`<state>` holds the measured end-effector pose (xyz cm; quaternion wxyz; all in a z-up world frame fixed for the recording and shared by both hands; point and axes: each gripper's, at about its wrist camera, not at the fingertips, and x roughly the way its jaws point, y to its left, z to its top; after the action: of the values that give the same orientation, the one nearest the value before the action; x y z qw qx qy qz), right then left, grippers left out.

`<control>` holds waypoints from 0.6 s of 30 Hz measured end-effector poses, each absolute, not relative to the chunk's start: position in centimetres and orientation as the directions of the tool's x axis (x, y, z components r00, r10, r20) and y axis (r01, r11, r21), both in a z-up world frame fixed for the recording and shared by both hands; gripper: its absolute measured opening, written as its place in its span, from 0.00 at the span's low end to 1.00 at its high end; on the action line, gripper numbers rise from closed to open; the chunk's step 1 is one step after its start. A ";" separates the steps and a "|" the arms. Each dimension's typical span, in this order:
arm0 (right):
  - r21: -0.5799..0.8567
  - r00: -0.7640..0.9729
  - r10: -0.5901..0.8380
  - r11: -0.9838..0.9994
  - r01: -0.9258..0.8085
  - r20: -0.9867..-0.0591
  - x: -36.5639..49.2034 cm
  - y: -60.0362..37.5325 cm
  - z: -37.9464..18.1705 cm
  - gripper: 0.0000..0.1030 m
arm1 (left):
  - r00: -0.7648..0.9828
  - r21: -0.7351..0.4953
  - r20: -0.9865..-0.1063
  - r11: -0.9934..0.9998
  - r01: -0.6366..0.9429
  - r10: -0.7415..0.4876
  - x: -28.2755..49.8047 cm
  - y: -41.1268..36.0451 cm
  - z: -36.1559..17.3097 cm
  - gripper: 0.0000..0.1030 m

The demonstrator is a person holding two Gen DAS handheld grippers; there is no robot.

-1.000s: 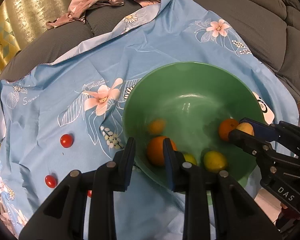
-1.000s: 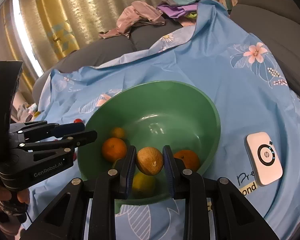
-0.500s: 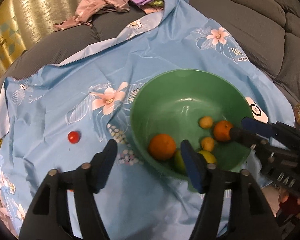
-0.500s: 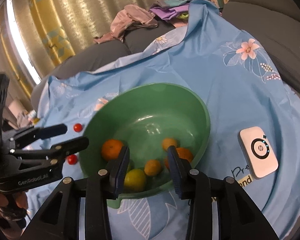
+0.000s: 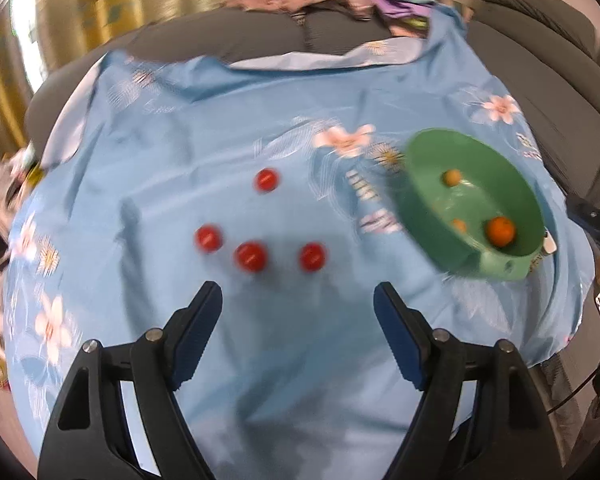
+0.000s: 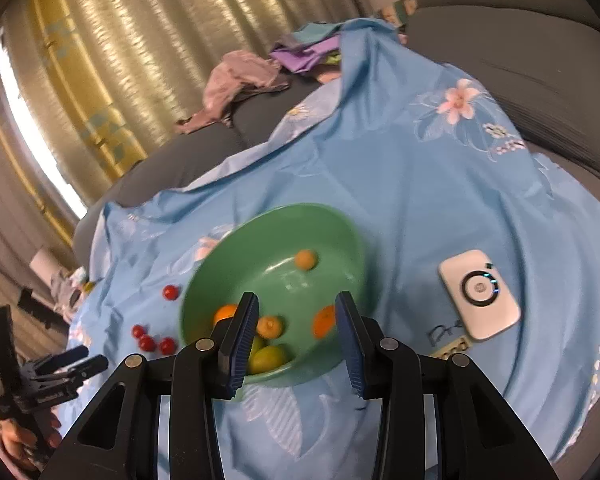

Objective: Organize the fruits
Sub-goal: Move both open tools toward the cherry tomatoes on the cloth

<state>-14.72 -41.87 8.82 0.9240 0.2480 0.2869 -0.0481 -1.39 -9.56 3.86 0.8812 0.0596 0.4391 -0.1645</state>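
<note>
Swung away from the green bowl (image 5: 472, 204), the left gripper (image 5: 298, 312) has been opened wide, empty, with four cherry tomatoes (image 5: 251, 257) just ahead to be collected

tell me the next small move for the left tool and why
Probably lower the left tool onto the nearest tomato. Its jaws have just been opening and hold nothing, four tomatoes lie on the cloth right ahead, and the bowl has only citrus.

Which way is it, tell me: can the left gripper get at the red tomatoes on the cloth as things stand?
Probably yes. The left gripper has just been opening, nothing between its fingers, and the red tomatoes lie bare on the blue cloth just ahead, clear of the green bowl.
</note>
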 end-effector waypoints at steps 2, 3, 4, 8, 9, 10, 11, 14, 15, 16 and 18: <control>0.416 0.828 0.073 0.887 0.200 -0.555 -14.5 -40.6 9.2 0.39 | 0.556 -0.047 -0.801 0.950 0.309 -0.220 -1.8 -7.8 3.3 0.76; 0.407 0.827 0.082 0.894 0.185 -0.557 -14.3 -40.0 9.3 0.39 | 0.553 -0.050 -0.806 0.956 0.290 -0.210 -2.1 -7.0 3.0 0.76; 0.398 0.825 0.092 0.902 0.169 -0.558 -14.1 -39.4 9.4 0.39 | 0.550 -0.053 -0.811 0.961 0.271 -0.199 -2.3 -6.1 2.7 0.76; 0.364 0.811 0.149 0.927 0.084 -0.566 -13.1 -36.3 9.7 0.39 | 0.537 -0.074 -0.823 0.973 0.218 -0.183 -3.3 -3.3 1.6 0.76; 0.358 0.806 0.160 0.931 0.068 -0.570 -12.9 -35.7 9.7 0.39 | 0.536 -0.078 -0.824 0.975 0.210 -0.181 -3.4 -2.9 1.5 0.76; 0.351 0.801 0.173 0.935 0.050 -0.573 -12.7 -35.0 9.6 0.39 | 0.534 -0.083 -0.826 0.977 0.198 -0.178 -3.6 -2.3 1.2 0.76; 0.339 0.793 0.189 0.940 0.024 -0.579 -12.5 -34.0 9.5 0.39 | 0.533 -0.088 -0.827 0.977 0.193 -0.179 -3.7 -2.0 1.1 0.76; 0.313 0.769 0.223 0.949 -0.032 -0.599 -11.9 -32.0 9.2 0.39 | 0.527 -0.104 -0.829 0.978 0.179 -0.184 -4.2 -1.0 0.6 0.76; 0.308 0.761 0.232 0.950 -0.044 -0.606 -11.6 -31.4 9.0 0.39 | 0.525 -0.107 -0.831 0.979 0.176 -0.185 -4.3 -0.8 0.4 0.76; 0.303 0.748 0.243 0.951 -0.058 -0.617 -11.3 -30.7 8.7 0.39 | 0.523 -0.107 -0.832 0.979 0.173 -0.184 -4.4 -0.7 0.2 0.76; 0.296 0.728 0.259 0.952 -0.081 -0.634 -10.8 -29.6 8.2 0.39 | 0.522 -0.109 -0.833 0.979 0.170 -0.183 -4.4 -0.4 0.0 0.76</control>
<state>-10.82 -29.64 8.25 0.9212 0.1249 0.3568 0.0921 -4.44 -0.43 0.04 0.8724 -0.0068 0.4782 -0.1013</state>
